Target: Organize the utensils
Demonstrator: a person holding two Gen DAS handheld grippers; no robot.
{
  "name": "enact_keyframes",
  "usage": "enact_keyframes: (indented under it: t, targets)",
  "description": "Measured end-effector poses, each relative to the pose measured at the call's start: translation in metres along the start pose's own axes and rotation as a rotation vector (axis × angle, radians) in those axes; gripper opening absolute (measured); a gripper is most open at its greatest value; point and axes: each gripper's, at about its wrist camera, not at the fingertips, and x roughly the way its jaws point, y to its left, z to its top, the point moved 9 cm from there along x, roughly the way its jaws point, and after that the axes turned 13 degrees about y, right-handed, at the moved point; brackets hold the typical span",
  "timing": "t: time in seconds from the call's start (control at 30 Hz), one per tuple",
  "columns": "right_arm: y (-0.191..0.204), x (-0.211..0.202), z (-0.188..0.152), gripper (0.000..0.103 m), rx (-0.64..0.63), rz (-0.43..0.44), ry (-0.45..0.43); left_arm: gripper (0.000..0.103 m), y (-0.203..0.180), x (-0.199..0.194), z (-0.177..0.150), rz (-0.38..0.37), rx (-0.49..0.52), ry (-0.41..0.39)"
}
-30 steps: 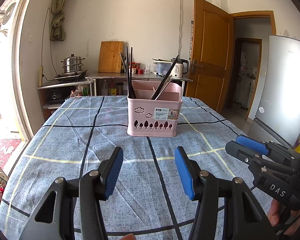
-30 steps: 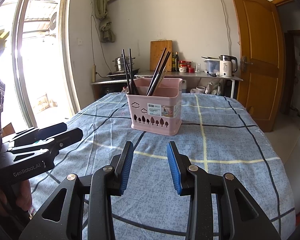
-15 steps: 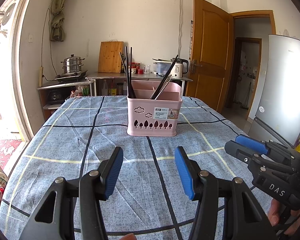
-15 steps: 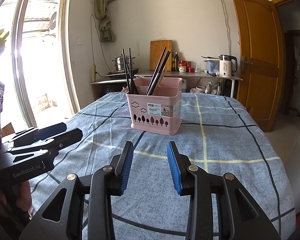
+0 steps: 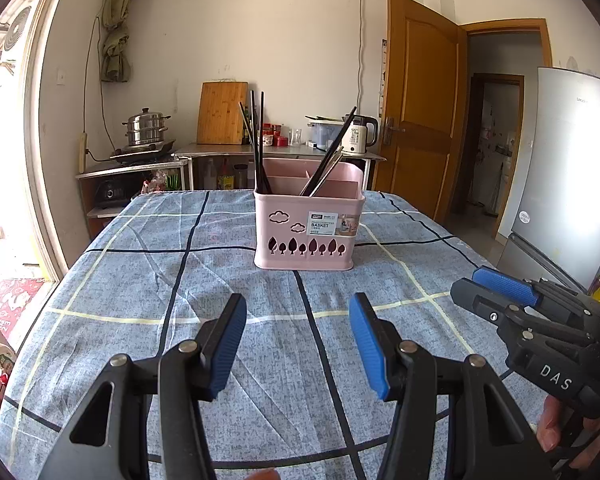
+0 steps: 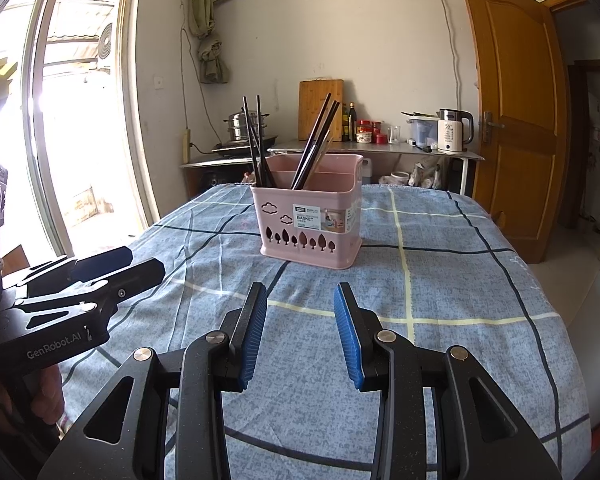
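pink plastic basket (image 5: 309,227) sits at 12 o'clock mid-table w/ dark chopsticks (image 6: 315,141) already inside, both left gripper (image 5: 298,332) & right gripper (image 6: 300,328) spread wide & empty, so approach slow & centred, don't tip it.

Pretty bright daylight overall, pouring in from the window (image 6: 80,128) on the left, which is totally blown out to white. Cloth (image 5: 260,344) is evenly lit and sharp with only soft shadows. Heavy fisheye bend at the edges, door (image 6: 516,128) curves noticeably, and the corners go black.
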Motion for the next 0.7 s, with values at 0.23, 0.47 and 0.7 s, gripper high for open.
enact_keyframes:
  t: [0.23,0.47,0.7]
  targets:
    - [-0.0005,0.0003,0.0,0.036,0.0,-0.001,0.001,0.056,-0.0006,0.0032,-0.0018,-0.008,-0.002,0.013]
    - [-0.0027,0.0013,-0.0012,0.036,0.0,-0.006,0.004,0.056,-0.0006,0.0036,-0.0032,0.004,-0.002,0.012]
    - [-0.0022,0.0016,-0.0014,0.036,0.0,-0.006,0.004,0.056,-0.0002,0.005,-0.0029,0.001,-0.005,0.017]
